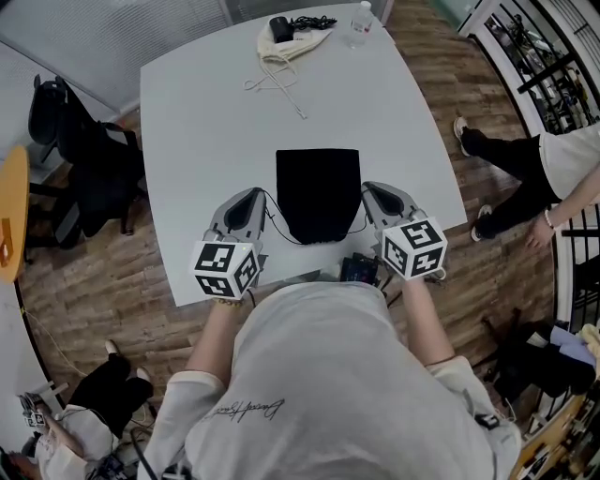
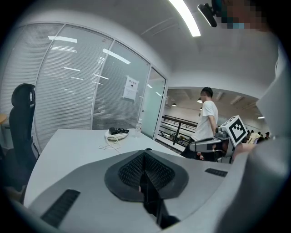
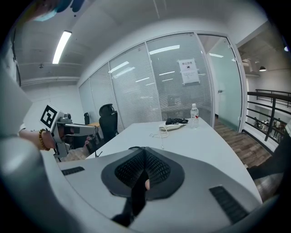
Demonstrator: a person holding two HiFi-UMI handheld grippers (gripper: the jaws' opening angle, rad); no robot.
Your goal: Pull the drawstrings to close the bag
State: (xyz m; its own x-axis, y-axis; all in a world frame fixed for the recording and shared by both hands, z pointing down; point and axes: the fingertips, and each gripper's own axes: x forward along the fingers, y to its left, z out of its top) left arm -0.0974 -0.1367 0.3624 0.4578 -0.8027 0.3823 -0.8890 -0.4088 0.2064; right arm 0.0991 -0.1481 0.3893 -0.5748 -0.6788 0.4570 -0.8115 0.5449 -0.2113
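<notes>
Black cord is what I have in both tools. My left gripper (image 1: 251, 199) is clamped tight on the left string (image 2: 152, 200), which hangs down out of the pads. My right gripper (image 1: 375, 192) is pinched the same way on the right string (image 3: 135, 195). In the head view both sit low in the frame, one on each side of the bag (image 1: 319, 187). The bag lies flat at mid-frame on the table (image 1: 206, 122), its narrower near end pointing toward me.

My worries from here:
- Nothing pins the bag, so I judge a pull could slide it over the smooth top instead of drawing the mouth shut.
- The near table edge is close, so a slide could take the bag off it.
- If one side pulls harder, the mouth could bunch crooked.
- The cord is thin, so a jerk might slip it through the pads.

I cannot tell what the bag holds, because it lies flat and dark.

At the top of the frame is a pale pouch (image 1: 286, 49) with a black item (image 1: 280, 28) on or in its mouth, I cannot tell which. A clear bottle (image 1: 359, 23) stands beside it.
</notes>
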